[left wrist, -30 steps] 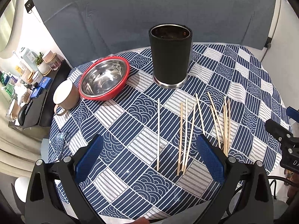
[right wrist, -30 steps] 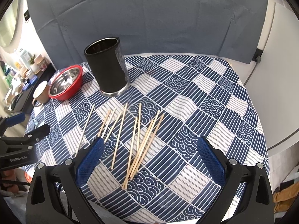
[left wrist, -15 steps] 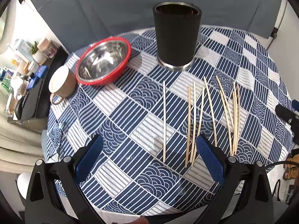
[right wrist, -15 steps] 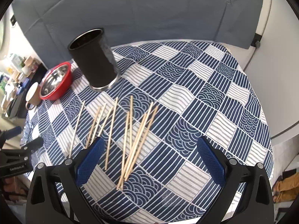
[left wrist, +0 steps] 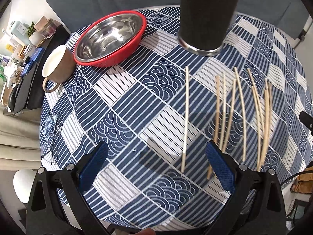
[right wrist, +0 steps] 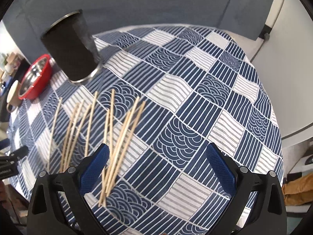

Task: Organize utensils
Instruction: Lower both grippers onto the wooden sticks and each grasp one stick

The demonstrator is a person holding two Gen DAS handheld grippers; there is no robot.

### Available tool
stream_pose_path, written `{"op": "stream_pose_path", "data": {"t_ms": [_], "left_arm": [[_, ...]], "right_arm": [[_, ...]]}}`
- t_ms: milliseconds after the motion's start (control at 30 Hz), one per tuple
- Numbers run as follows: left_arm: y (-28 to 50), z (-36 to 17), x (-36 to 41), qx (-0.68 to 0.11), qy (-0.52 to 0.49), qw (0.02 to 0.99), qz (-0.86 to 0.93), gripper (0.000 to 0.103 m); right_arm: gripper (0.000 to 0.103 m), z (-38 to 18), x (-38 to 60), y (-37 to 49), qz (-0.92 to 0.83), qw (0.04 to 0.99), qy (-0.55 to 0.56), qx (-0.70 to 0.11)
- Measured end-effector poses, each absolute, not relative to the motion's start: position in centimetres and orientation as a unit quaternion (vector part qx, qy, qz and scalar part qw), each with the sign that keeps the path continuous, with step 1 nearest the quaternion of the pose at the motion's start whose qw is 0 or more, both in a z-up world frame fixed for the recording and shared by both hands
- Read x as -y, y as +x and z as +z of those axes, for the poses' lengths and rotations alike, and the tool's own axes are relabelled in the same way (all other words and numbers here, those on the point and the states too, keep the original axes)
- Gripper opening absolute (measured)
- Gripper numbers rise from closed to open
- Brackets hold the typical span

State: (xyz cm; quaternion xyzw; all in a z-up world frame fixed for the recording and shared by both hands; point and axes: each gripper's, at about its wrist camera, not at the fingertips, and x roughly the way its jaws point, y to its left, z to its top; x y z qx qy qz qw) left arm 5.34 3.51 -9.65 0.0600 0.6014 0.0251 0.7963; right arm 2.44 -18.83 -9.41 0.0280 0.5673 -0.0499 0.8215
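Both hand-held grippers hung open over the tabletop (left wrist: 125, 105).
Left hand-held gripper (left wrist: 156, 164) and right hand-held gripper (right wrist: 156, 164) gripped nothing; chopsticks (left wrist: 230, 113) lay near the holder (left wrist: 207, 17).

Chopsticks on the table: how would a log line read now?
left gripper: open, empty | right gripper: open, empty | chopsticks: loose on tablecloth | black holder: upright

On the table (right wrist: 225, 101) the near and right cloth lies bare for either wide-spread claw, while the upright black holder (left wrist: 207, 15) blocks the far middle, the red-rimmed steel bowl (left wrist: 109, 39) and mug (left wrist: 56, 66) crowd the far left, and loose chopsticks (left wrist: 230, 113) litter the centre.
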Motion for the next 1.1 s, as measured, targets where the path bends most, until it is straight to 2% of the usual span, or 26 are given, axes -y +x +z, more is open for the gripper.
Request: {"op": "stream_pose_path", "data": {"t_ms": [433, 1100], "left_arm": [[8.5, -13.0, -3.8, -0.608, 0.066, 0.791, 0.027, 0.097], [11.6, -16.5, -3.4, -0.619, 0.082, 0.780, 0.036, 0.098]], "right_arm": [[0.095, -14.4, 18.0, 5.6, -0.070, 0.801, 0.014, -0.595], [0.095, -17.9, 17.5, 7.2, -0.094, 0.785, 0.014, -0.612]]}}
